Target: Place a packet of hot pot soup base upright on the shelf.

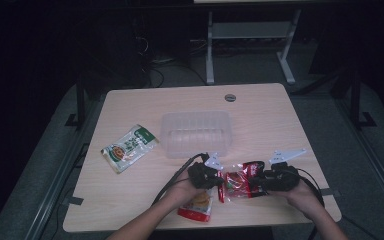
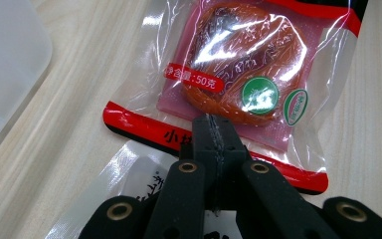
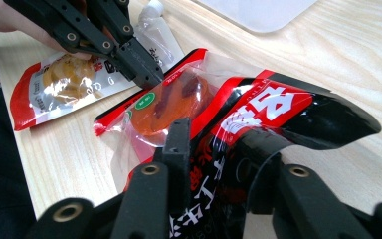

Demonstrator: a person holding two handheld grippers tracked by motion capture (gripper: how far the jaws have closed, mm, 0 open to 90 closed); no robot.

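A red and clear snack packet (image 1: 237, 184) with an orange piece inside lies near the table's front edge between both grippers. My right gripper (image 1: 260, 182) holds its black-and-red end: in the right gripper view the jaws (image 3: 219, 144) press the crumpled film, which bends up off the table. My left gripper (image 1: 220, 177) comes from the other side with its jaws together. In the left gripper view its tips (image 2: 213, 129) rest on the packet's (image 2: 238, 74) red edge strip. Whether film is pinched there I cannot tell.
A second red and white packet (image 1: 197, 205) lies under the left hand at the front edge. A green and white packet (image 1: 129, 147) sits at the left. A clear plastic tub (image 1: 196, 132) stands mid-table, just beyond the grippers.
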